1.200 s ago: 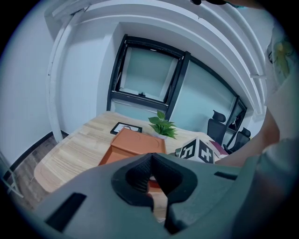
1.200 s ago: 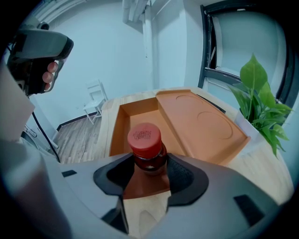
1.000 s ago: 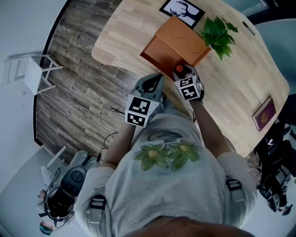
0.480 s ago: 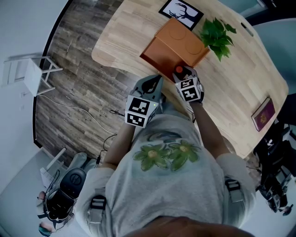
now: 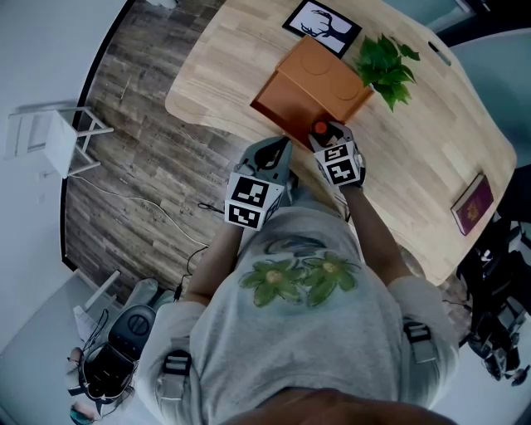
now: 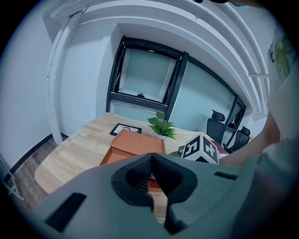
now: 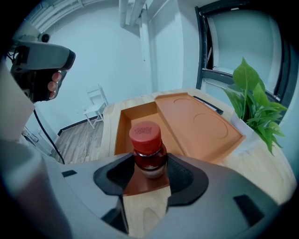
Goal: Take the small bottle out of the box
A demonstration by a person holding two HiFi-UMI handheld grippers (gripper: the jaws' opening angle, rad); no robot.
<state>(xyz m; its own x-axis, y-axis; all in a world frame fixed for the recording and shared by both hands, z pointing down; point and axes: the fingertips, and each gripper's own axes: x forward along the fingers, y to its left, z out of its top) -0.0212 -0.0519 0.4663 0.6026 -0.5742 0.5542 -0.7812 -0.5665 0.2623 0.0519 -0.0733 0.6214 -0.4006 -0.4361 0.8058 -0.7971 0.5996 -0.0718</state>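
Note:
A small brown bottle [image 7: 148,150] with a red cap [image 5: 319,129] stands upright between the jaws of my right gripper [image 7: 148,170], which is shut on it. It hangs over the near edge of the open orange box [image 7: 135,121], whose lid [image 7: 196,126] lies flat to the right. In the head view the box [image 5: 311,87] sits on the wooden table [image 5: 224,58], with the right gripper [image 5: 325,137] at its near corner. My left gripper [image 6: 152,179] is shut with nothing in it and is held off the table's near edge, left of the right one [image 5: 265,158].
A potted green plant [image 5: 386,62] stands just right of the box. A framed deer picture [image 5: 322,23] lies behind the box. A red booklet [image 5: 473,203] rests near the table's right edge. A white chair [image 5: 58,133] stands on the wood floor at left.

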